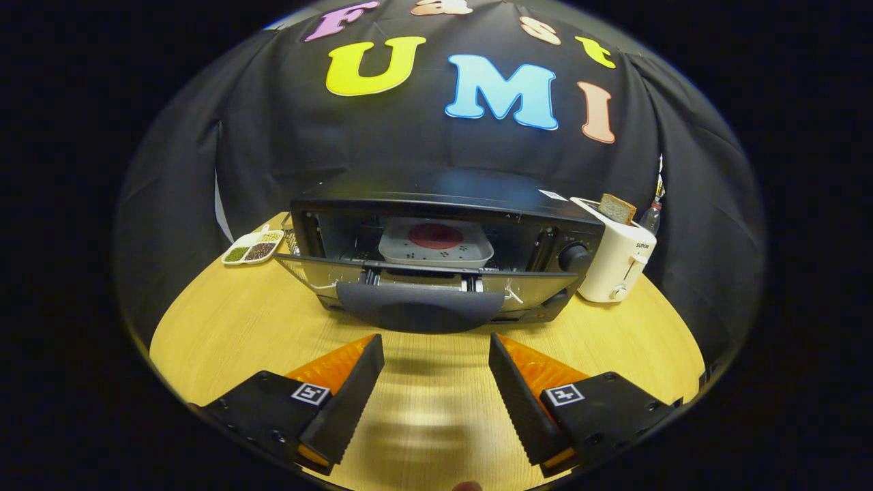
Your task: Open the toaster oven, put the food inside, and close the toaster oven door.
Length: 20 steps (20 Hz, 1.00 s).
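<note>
Toaster oven [436,256] sits on the wooden table [225,327] just beyond the fingers, its door [423,293] dropped open toward them. A grey tray [436,254] carrying a round red piece of food [435,236] rests inside on the rack. The gripper [436,389] hangs above the table with its fingers spread and nothing between them. Loading looks done; closing remains, and that calls for getting under the door's front edge and swinging it up.

one toaster oven [436,252], one toaster [617,262], one tray [436,245], one dish [254,248].
</note>
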Each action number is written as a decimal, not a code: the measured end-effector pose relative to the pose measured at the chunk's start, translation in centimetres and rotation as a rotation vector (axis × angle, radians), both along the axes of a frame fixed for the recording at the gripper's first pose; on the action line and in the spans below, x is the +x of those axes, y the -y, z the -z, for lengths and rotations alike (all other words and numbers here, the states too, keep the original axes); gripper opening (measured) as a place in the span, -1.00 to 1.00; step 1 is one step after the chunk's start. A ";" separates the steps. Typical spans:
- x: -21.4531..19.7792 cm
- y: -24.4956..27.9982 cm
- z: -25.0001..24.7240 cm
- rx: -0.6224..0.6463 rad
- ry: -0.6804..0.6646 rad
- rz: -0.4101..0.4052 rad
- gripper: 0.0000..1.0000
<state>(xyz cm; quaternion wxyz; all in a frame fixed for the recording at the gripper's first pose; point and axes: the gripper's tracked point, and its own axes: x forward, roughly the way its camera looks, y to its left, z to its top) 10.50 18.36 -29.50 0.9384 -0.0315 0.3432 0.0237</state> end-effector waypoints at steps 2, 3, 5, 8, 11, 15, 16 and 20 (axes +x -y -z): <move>1.0 0.5 -1.5 -0.009 0.063 -0.013 0.97; 1.3 0.6 -2.3 -0.010 0.095 -0.022 0.97; 1.8 0.8 -4.4 0.004 0.156 -0.032 0.97; 0.8 0.7 -8.2 0.044 0.234 -0.043 0.96; -1.0 1.8 -12.4 0.065 0.313 -0.050 0.96; -4.4 4.9 -16.5 0.080 0.370 -0.040 0.96; -5.3 5.9 -17.5 0.080 0.387 -0.033 0.96; -8.0 8.9 -19.7 0.050 0.418 -0.041 0.96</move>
